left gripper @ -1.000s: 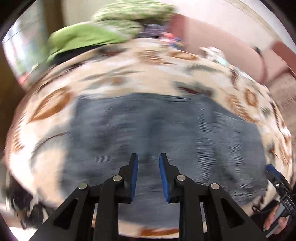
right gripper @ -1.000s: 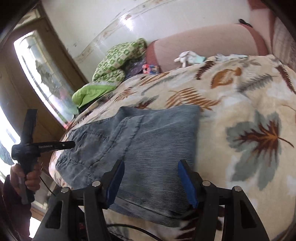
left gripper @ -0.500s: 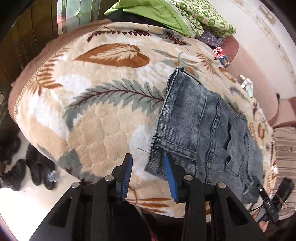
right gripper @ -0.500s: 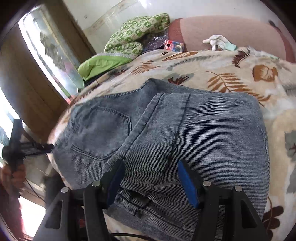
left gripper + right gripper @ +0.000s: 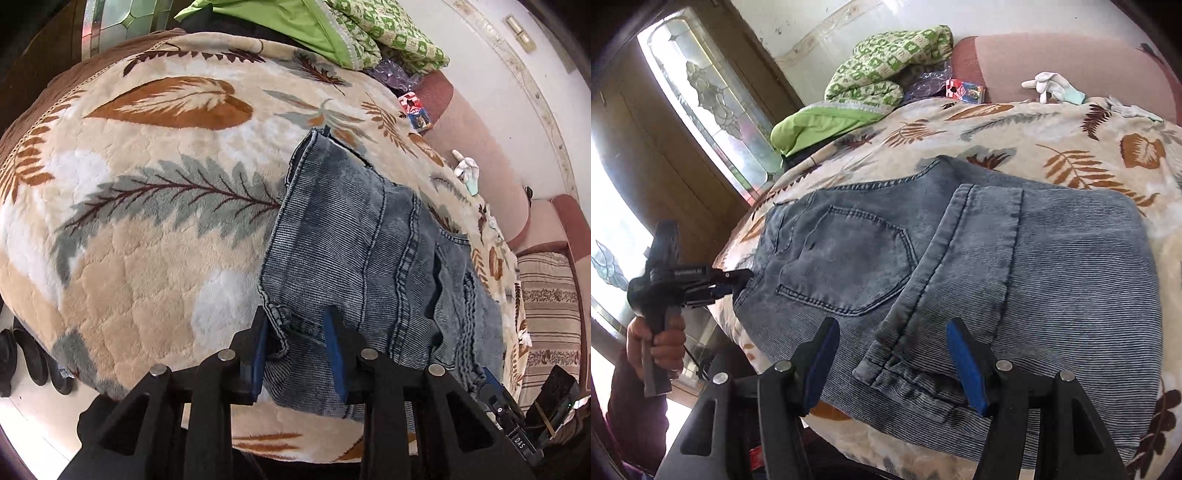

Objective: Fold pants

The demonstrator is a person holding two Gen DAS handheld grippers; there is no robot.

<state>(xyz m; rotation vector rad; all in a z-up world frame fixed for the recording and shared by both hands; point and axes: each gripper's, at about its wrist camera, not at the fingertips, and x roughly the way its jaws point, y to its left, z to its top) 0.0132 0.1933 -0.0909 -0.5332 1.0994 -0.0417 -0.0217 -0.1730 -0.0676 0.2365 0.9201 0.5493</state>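
The near edge of the folded, faded blue ribbed-denim pants [image 5: 354, 258] is cut off behind both tools. The left gripper [image 5: 297, 354] has shifted onto the waistband corner — its jaws just narrowing, corner between them, grip uncertain. The right gripper [image 5: 897, 363] — spread wide, unclenched — straddles a hem on the leaf-patterned plush blanket [image 5: 147, 229].

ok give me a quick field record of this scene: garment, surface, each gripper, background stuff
garment: blue denim pants, folded over, back pocket up
surface: leaf-print blanket
left gripper: jaws just closing, waistband corner between them, no clear grip
right gripper: jaws open over the folded leg hem
background: green quilt, white glove, black boots
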